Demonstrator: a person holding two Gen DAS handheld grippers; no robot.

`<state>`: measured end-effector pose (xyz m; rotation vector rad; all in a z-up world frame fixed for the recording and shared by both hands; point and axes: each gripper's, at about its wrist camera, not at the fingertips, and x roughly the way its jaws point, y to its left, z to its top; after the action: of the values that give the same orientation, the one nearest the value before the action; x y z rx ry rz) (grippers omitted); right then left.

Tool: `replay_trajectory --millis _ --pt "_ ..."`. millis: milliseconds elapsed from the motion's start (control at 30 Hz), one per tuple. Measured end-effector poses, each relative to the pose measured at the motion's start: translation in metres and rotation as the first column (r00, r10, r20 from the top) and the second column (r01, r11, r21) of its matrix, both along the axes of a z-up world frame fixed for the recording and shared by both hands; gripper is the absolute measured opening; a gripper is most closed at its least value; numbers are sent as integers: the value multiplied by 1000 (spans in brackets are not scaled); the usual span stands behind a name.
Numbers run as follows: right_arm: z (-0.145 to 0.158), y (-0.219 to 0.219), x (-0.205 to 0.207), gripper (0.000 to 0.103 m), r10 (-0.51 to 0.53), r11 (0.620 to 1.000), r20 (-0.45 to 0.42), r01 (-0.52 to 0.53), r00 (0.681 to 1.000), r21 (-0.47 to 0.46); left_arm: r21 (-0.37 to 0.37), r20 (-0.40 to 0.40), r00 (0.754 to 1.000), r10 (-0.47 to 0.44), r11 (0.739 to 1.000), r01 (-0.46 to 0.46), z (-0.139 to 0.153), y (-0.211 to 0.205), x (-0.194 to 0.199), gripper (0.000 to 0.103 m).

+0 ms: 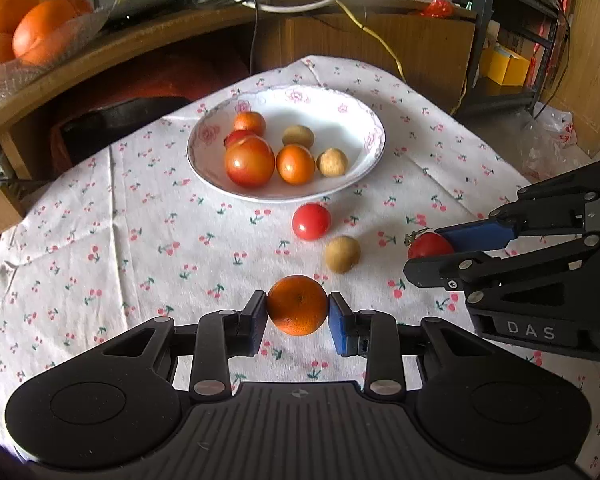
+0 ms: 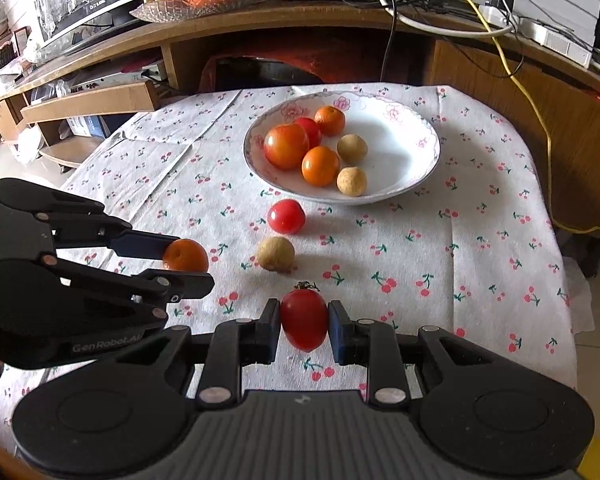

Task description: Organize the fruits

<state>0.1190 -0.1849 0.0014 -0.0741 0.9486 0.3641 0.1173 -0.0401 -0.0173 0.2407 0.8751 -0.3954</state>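
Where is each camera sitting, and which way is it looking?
Left wrist: rides the left gripper, looking along its jaws, shut on a small orange, toward the plate; the right gripper shows at right.
Right wrist: rides the right gripper, jaws shut on a red tomato, facing the plate; the left gripper shows at left.
Shared: plate, cherry tablecloth.
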Motion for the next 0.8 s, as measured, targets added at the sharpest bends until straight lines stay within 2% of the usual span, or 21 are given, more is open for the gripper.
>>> replay_trajectory --millis 800 --pt "18 -4 12 26 -48 999 67 46 997 28 -22 56 998 9 1000 -7 15 -10 13 41"
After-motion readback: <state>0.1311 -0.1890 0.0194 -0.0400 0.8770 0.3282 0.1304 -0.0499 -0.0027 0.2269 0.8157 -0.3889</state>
